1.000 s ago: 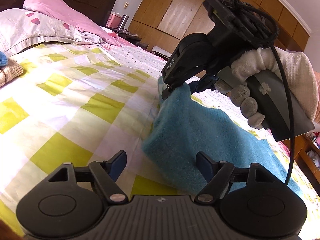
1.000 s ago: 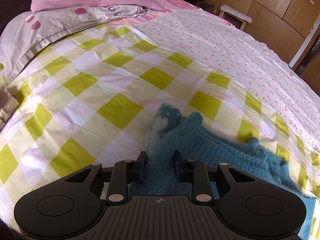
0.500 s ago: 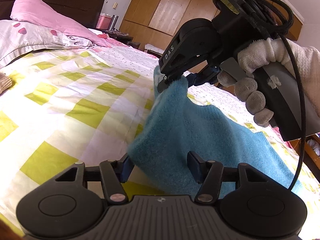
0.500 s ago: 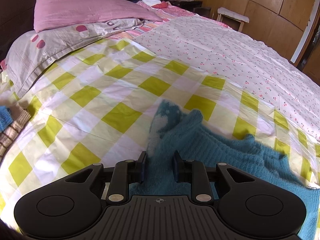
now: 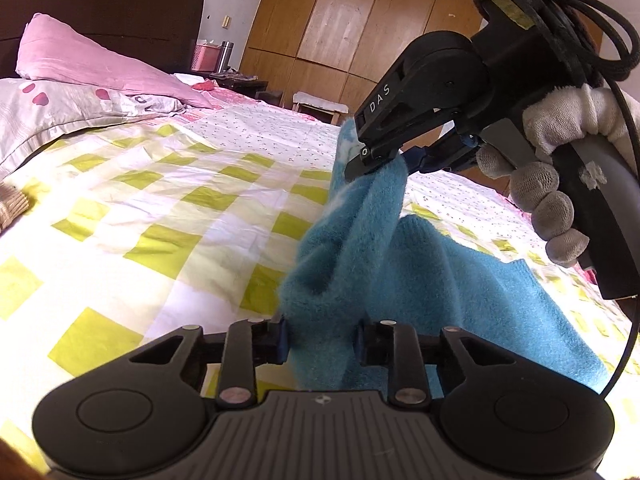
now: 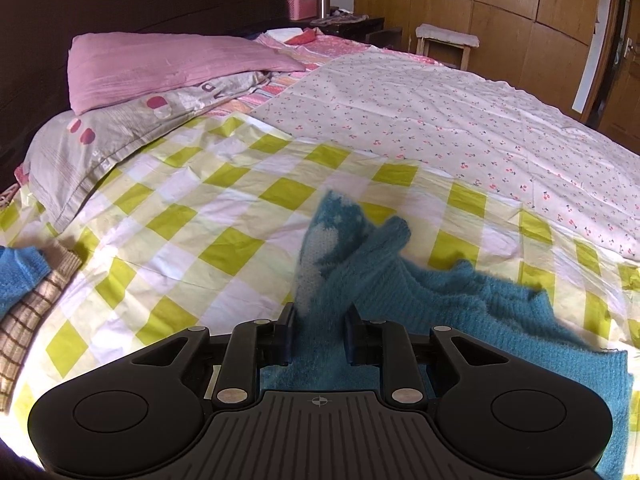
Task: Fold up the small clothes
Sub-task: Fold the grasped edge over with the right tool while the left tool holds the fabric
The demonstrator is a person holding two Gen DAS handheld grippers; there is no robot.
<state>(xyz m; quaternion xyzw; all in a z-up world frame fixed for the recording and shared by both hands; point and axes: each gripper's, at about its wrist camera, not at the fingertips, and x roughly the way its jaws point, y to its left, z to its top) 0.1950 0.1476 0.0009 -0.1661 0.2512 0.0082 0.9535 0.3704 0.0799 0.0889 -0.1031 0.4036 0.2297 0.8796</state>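
Note:
A fuzzy blue garment (image 5: 420,276) lies partly on the yellow-checked sheet (image 5: 160,208) and is lifted at one edge. My left gripper (image 5: 322,338) is shut on a near fold of it. My right gripper (image 6: 319,334) is shut on another part of the same edge, where a white patch (image 6: 320,256) shows. In the left wrist view the right gripper (image 5: 384,160) holds the cloth raised above the bed, to the upper right of my left gripper. The rest of the garment (image 6: 500,320) trails to the right on the bed.
Pink and grey pillows (image 6: 160,76) lie at the head of the bed. A brown striped cloth (image 6: 28,320) and a blue item (image 6: 18,276) sit at the left edge. A floral sheet (image 6: 460,120) covers the far side. Wooden wardrobes (image 5: 360,28) stand behind.
My left gripper has closed from open onto the near fold of the blue garment. Both grippers have risen, lifting the edge higher off the bed.

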